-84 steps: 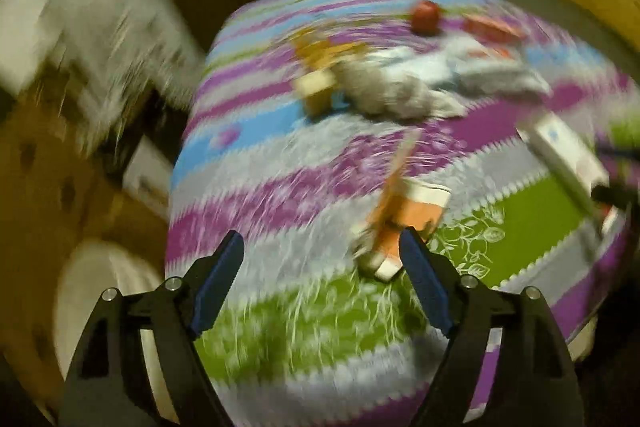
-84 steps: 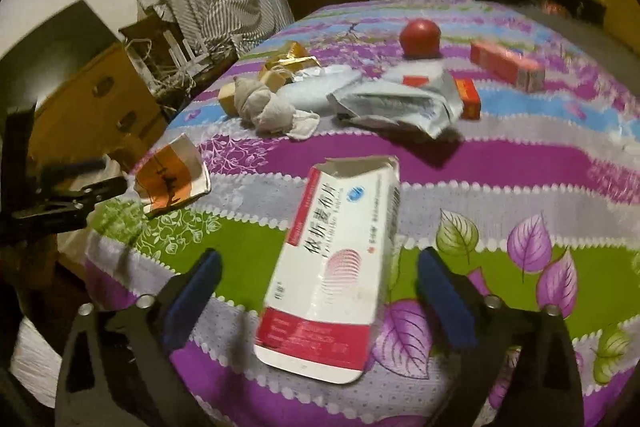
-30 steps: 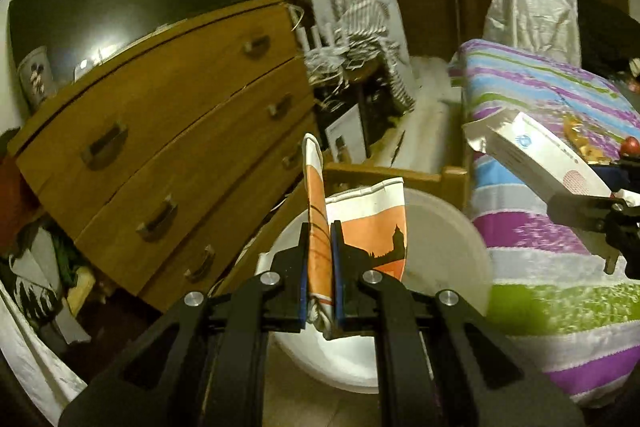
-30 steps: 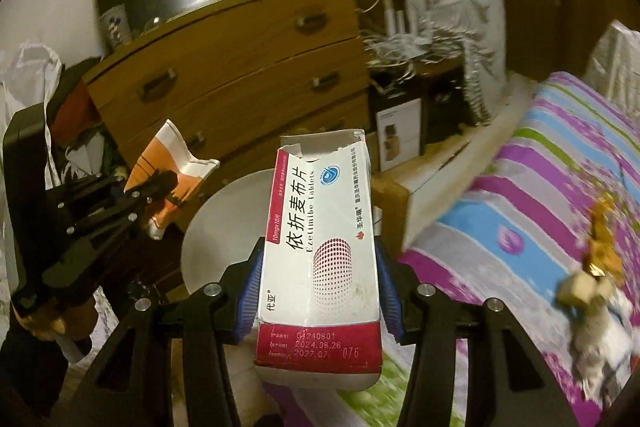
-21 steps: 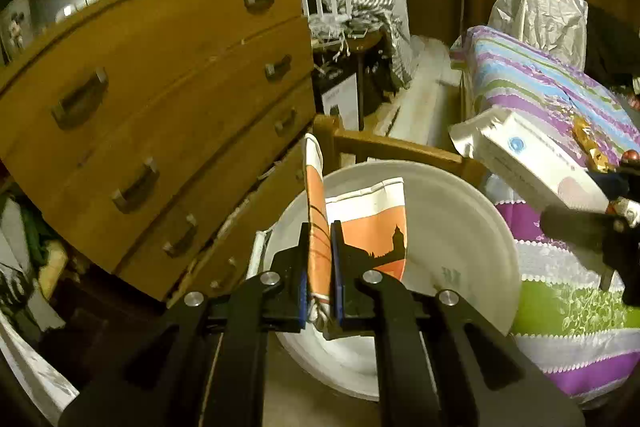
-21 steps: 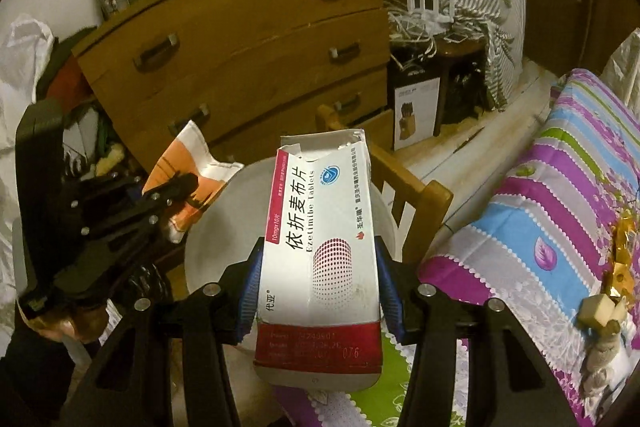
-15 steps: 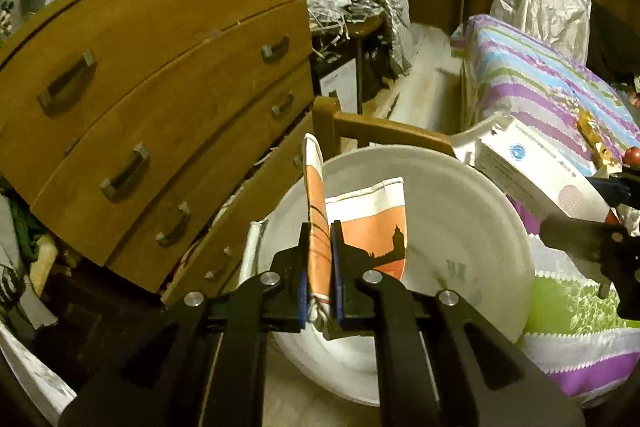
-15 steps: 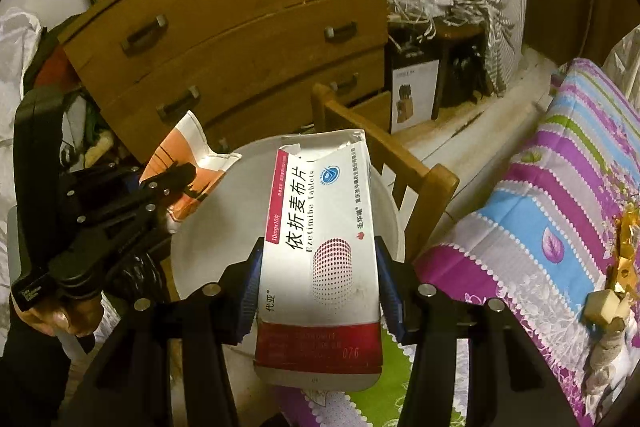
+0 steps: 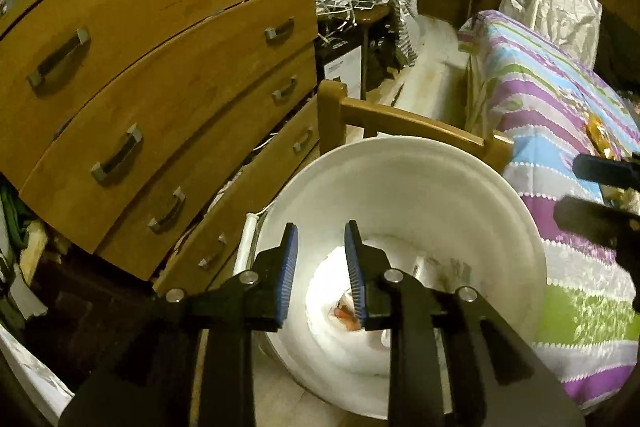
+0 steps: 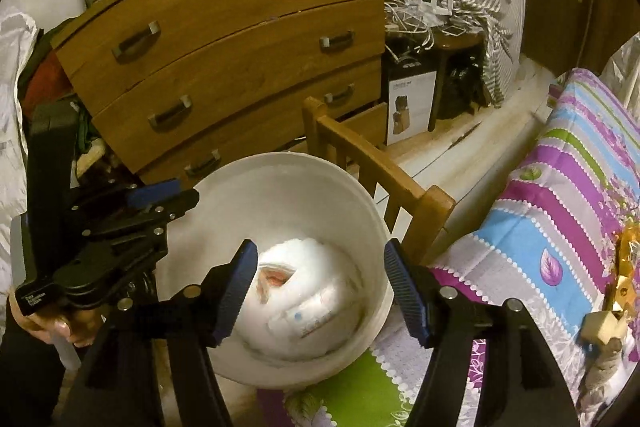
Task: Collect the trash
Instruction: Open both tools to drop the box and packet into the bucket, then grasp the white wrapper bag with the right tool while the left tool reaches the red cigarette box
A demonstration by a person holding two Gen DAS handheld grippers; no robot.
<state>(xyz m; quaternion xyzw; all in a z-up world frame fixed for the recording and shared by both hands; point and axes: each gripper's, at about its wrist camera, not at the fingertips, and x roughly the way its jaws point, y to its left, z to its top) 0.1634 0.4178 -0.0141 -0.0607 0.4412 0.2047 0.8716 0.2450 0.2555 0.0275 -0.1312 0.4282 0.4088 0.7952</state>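
Note:
A white bin [image 9: 404, 147] stands below both grippers, lined with a white bag. Inside it lie an orange-and-white wrapper [image 10: 276, 277], also visible as the wrapper [image 9: 346, 311] in the left wrist view, and a white medicine box [image 10: 304, 319]. My left gripper [image 9: 321, 267] hangs over the bin with its jaws opening and nothing between them. My right gripper [image 10: 320, 279] is over the bin [image 10: 280, 163] too, its jaws opening wider and empty. The left gripper [image 10: 176, 199] shows at the bin's left rim; the right gripper [image 9: 600, 195] shows at the right edge.
A wooden chest of drawers [image 10: 240, 39] rises behind the bin, and a wooden chair back [image 10: 380, 171] touches its rim. The striped cloth [image 10: 560, 227] at the right still carries small scraps [image 10: 600, 323] and a gold wrapper [image 10: 628, 255]. A hand [image 10: 40, 323] holds the left gripper.
Both grippers came down over the bin and opened. The orange wrapper left the left jaws and the medicine box left the right jaws; both now lie in the bin.

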